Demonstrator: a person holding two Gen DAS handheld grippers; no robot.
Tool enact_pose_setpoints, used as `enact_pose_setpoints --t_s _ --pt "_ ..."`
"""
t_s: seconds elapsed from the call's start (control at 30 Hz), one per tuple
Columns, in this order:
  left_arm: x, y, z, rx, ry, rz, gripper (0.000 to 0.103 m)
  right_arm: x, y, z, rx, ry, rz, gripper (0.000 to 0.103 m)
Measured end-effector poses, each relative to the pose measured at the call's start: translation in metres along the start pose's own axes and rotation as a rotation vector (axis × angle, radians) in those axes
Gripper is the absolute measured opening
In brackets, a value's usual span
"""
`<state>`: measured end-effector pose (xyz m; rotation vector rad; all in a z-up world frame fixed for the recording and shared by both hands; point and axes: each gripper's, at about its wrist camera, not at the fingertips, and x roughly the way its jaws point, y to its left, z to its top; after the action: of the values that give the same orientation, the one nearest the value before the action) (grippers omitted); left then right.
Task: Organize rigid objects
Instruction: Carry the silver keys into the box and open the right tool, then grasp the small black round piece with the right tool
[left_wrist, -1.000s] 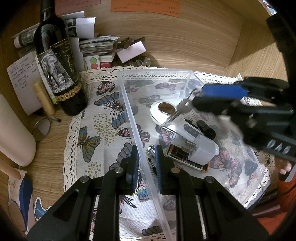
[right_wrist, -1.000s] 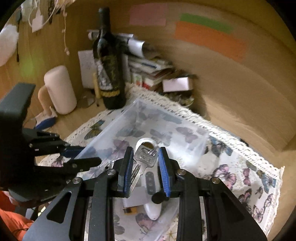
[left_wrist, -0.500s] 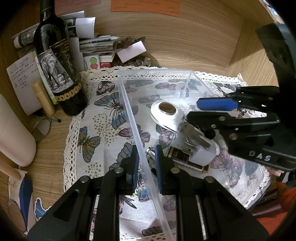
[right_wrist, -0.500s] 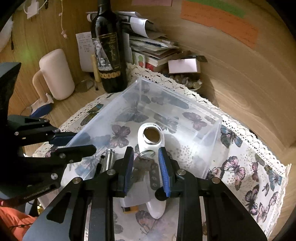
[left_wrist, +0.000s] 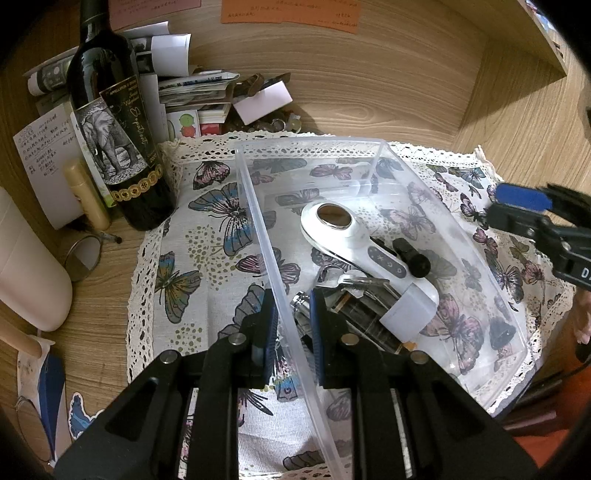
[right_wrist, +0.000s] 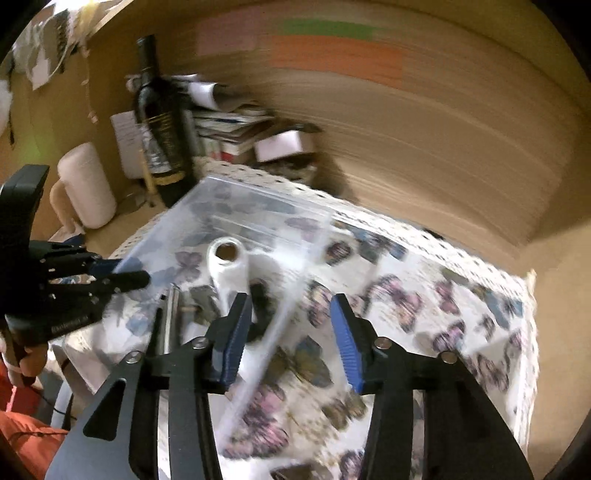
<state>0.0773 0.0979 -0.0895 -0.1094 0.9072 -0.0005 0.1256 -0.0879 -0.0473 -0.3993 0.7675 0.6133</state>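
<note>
A clear plastic bin (left_wrist: 369, 142) stands on a butterfly cloth (left_wrist: 207, 236). My left gripper (left_wrist: 290, 325) is shut on the bin's left wall near the front. Inside the bin lie a white device with a round eye (left_wrist: 343, 229), a silver key (left_wrist: 351, 281) resting against it, a short black cylinder (left_wrist: 412, 254) and a metal tube (left_wrist: 301, 301). At the bin's right side, my right gripper (right_wrist: 291, 332) hovers above the cloth; its jaws are opening and hold nothing. It also shows at the right edge of the left wrist view as the right gripper (left_wrist: 524, 210).
A dark wine bottle (left_wrist: 122, 147) stands at the cloth's back left corner, with a stack of papers (left_wrist: 195, 88) behind it. A cream mug (left_wrist: 26, 266) sits at the far left. Wooden walls close the back and right.
My right gripper let the key go into the bin, drew back to the right out of the bin, and its jaws spread apart. The left gripper kept still on the wall.
</note>
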Motion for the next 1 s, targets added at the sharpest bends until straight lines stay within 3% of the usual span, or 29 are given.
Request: enact_pose_setpoints --t_s 0.37,0.6,0.67,0.73,1.0 --pt "0.001 0.000 -0.001 0.008 0.003 0.010 0.016 -0.013 -0.016 -0.061 0.112 0.063 -0.068 0.043" --pt "0.000 0.000 -0.003 0.018 0.003 0.010 0.016 0.005 -0.014 -0.101 0.201 0.163 -0.021 0.043" --pt "0.000 0.001 -0.003 0.018 0.003 0.008 0.016 0.009 -0.013 -0.108 0.206 0.186 -0.017 0.042" --pt "0.000 0.000 -0.003 0.018 0.003 0.009 0.016 0.012 -0.012 -0.112 0.208 0.195 -0.021 0.032" --pt "0.000 0.000 -0.002 0.013 0.001 0.001 0.016 0.008 -0.017 -0.110 0.217 0.170 -0.041 0.031"
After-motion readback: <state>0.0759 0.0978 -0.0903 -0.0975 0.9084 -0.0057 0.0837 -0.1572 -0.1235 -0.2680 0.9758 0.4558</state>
